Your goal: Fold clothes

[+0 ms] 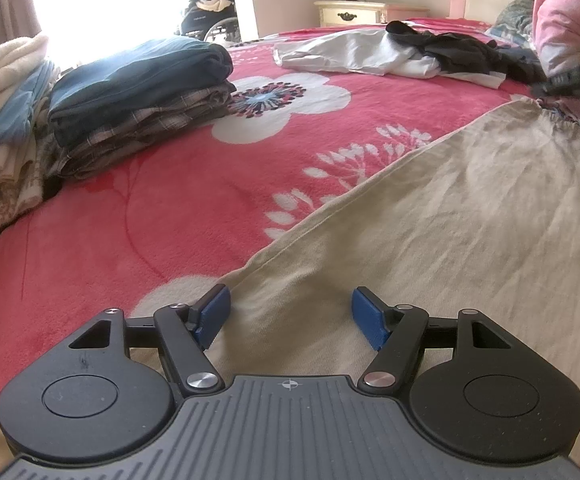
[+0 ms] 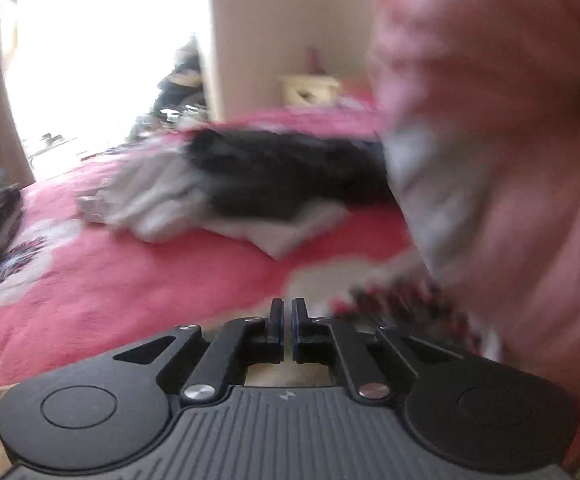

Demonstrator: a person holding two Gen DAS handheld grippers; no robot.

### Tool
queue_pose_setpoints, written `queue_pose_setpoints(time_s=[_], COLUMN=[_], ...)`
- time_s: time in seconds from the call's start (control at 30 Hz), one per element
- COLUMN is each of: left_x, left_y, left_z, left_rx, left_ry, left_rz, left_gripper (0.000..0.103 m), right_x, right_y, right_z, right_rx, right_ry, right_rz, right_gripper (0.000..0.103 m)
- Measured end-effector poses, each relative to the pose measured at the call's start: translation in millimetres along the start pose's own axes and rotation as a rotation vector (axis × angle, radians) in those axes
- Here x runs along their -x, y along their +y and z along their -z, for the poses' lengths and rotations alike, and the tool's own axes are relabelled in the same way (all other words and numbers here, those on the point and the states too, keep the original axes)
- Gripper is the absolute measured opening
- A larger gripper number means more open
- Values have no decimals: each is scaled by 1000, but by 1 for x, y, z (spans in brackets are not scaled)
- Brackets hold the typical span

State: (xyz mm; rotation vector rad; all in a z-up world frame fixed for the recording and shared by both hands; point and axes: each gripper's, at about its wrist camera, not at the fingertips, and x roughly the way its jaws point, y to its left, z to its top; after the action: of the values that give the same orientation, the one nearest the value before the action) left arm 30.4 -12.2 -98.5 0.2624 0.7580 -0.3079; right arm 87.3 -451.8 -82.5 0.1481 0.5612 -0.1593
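Note:
A beige garment lies spread flat on the red floral blanket. Its gathered end with a patterned band reaches the far right. My left gripper hovers low over the garment's near part, its blue pads wide apart with only flat cloth under them. The right wrist view is blurred by motion. There my right gripper has its fingers together, and I see nothing clamped between them. Beige cloth shows beneath it, and the patterned band lies just to its right. From the left wrist view, the right gripper appears as a dark shape above that band.
Folded stacks sit at the left: dark blue and plaid clothes, cream and light blue ones. A pile of white and black clothes lies further back. A bulky pink quilt rises at the right. A bedside table stands behind.

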Motion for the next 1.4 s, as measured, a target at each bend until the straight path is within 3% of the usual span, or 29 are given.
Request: queue_pose_setpoints(time_s=[0.1,0.17,0.2,0.3,0.37,0.43,0.5,0.6,0.67,0.7,0.77,0.83,0.87,0.9,0.97,1.03,1.1,1.2,1.27,1.33,1.37,1.4], left_x=[0,0,0,0,0,0,0,1,1,1,1,1,1,1,1,1,1,2,3,7,9,11], left_y=[0,0,0,0,0,0,0,1,2,2,2,4,4,4,4,5,6,6,6,8,10,12], left_z=[-1,0,0,0,1,1,1,1,1,2,2,3,4,4,5,5,5,6,5,3,3,3], left_rx=[2,2,3,5,7,10,13,19,23,25,30,39,43,45,45,47,51,52,54,65,72,77], left_ry=[0,0,0,-2,-4,-4,-5,-8,-11,-14,-20,-26,-29,-32,-36,-38,-40,-46,-48,-52,-58,-64], left_rz=[-1,-3,-3,-3,-2,-2,-2,1,3,3,4,7,8,9,10,13,17,14,7,1,0,-1], left_gripper=[69,69,69,69,69,69,69,69,69,69,69,69,69,69,69,70,70,70,69,69,69,69], right_x=[-1,-18,-27,-33,-18,7,27,42,36,24,1,-13,-19,-8,14,28,34,29,9,-2,5,10], right_y=[23,30,34,25,36,61,88,135,155,161,158,136,126,124,133,157,193,219,206,183,178,184], right_z=[-3,-2,3,0,-4,-2,0,15,19,22,26,14,9,3,-2,5,22,45,46,38,34,34], right_rx=[68,80,79,-6,6,99,180,278,296,302,234,37,-54,-63,-32,65,178,267,102,-119,-142,-119], right_ry=[39,107,130,90,42,10,14,61,111,157,216,213,207,156,103,127,189,297,325,306,252,253], right_rz=[-195,-217,-147,103,110,22,-158,-437,-533,-525,-428,-289,-220,-167,-234,-395,-580,-696,-647,-547,-502,-542], right_gripper=[4,3,2,0,7,7,7,7,7,7,5,1,9,10,10,11,13,13,0,6,12,12])
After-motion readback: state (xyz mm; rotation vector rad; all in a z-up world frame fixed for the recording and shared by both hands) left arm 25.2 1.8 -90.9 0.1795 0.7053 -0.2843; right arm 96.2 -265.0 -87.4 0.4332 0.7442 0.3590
